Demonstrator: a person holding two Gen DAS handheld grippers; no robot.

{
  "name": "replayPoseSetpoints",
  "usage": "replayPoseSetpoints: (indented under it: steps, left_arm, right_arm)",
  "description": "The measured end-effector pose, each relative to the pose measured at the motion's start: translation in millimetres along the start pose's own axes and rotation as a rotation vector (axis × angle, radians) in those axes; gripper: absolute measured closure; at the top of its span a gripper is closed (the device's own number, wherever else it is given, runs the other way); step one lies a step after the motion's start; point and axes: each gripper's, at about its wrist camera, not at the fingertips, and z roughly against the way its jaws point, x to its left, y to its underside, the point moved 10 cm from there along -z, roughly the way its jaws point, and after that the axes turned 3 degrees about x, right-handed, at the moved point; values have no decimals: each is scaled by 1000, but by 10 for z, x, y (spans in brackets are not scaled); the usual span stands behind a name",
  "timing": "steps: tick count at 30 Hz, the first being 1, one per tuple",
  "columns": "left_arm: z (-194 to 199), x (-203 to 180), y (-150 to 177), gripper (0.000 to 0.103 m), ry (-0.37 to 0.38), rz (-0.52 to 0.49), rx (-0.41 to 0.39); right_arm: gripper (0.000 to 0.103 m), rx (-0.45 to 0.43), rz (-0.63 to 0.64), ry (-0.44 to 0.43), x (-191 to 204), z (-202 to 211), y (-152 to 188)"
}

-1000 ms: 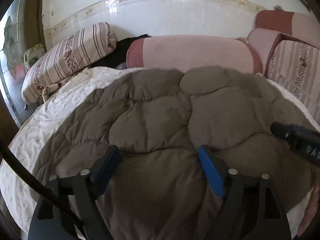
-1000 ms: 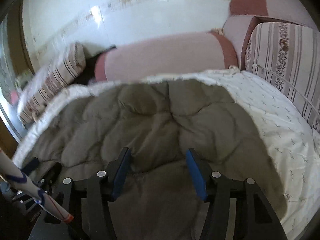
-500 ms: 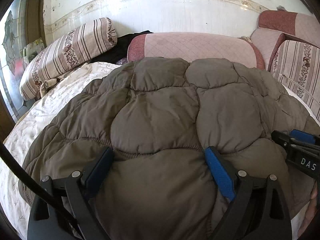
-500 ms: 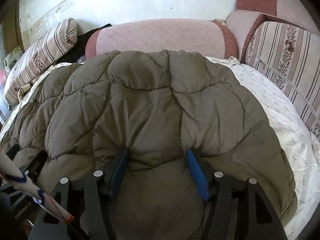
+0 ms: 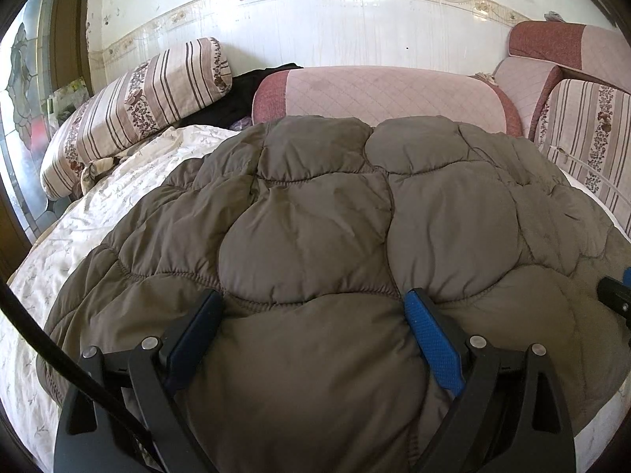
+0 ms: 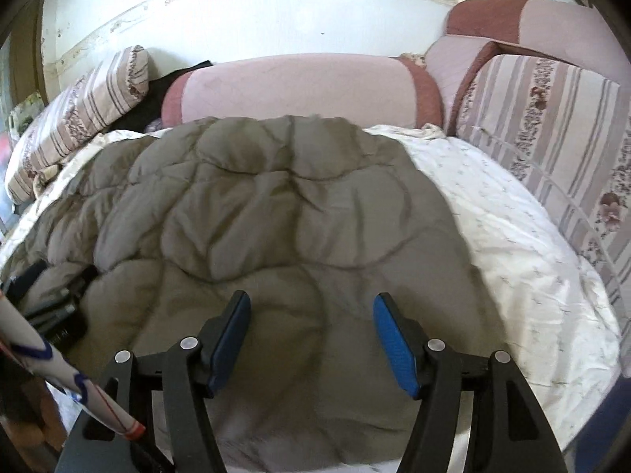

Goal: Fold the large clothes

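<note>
A brown quilted puffer jacket (image 5: 315,216) lies spread over the bed; it also fills the middle of the right wrist view (image 6: 276,205). My left gripper (image 5: 312,297) is open wide at the jacket's near edge. A puffy fold bulges up between its fingers, and the blue pad (image 5: 434,339) shows bare. My right gripper (image 6: 311,298) hovers open just above the near part of the jacket, its pads clear of the cloth. The right gripper's tip (image 5: 615,299) shows at the far right of the left wrist view. The left gripper (image 6: 51,307) appears at the left of the right wrist view.
White patterned bed sheet (image 6: 512,236) lies bare to the right of the jacket. A pink bolster (image 5: 378,94) runs along the far wall, striped cushions (image 5: 138,106) (image 6: 552,118) at both sides, dark clothing (image 5: 244,94) behind. A white rod with blue and red marks (image 6: 59,370) crosses the lower left.
The right gripper's fingers pinched a bunch of the jacket half a second ago; now they stand apart, off the cloth. The left fingers spread wider. The jacket has settled flatter on the bed.
</note>
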Motion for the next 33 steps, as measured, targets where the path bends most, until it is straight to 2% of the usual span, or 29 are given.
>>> replayPoseSetpoints:
  steps: [4,13,16,19,22,25,27,30,33]
  left_arm:
    - [6,-4,1,10,-5,-5,-4]
    - [61,21,-13,10,9,12,-1]
    - [234,111,-52,10,-16,13,-33]
    - [474,307,-83,10,-64,21,-82]
    - [649,588,-58,10,-131,48,-93]
    - [662,891,68,10,-175,92,-42]
    - [544,1060,209,10,-185,132,32]
    - [309,1147,376,9,-151,170,142]
    - [232,1139,364,9,-152,168,145]
  right_arm:
    - [34,30,-6,34,-170,-34,87]
    - [32,89,-13,34,-178,-181,149]
    - [32,83,-8,46,-160,-162,142]
    - [32,69,-2,58,-153,-119,133]
    - [32,45,-4,64,-149,-9,132]
    - [32,26,-13,50,-99,143,158]
    - [32,18,-18,38,-58,223,184]
    - [32,24,3,41,57,277,256]
    - [32,76,14,44,101,132,352]
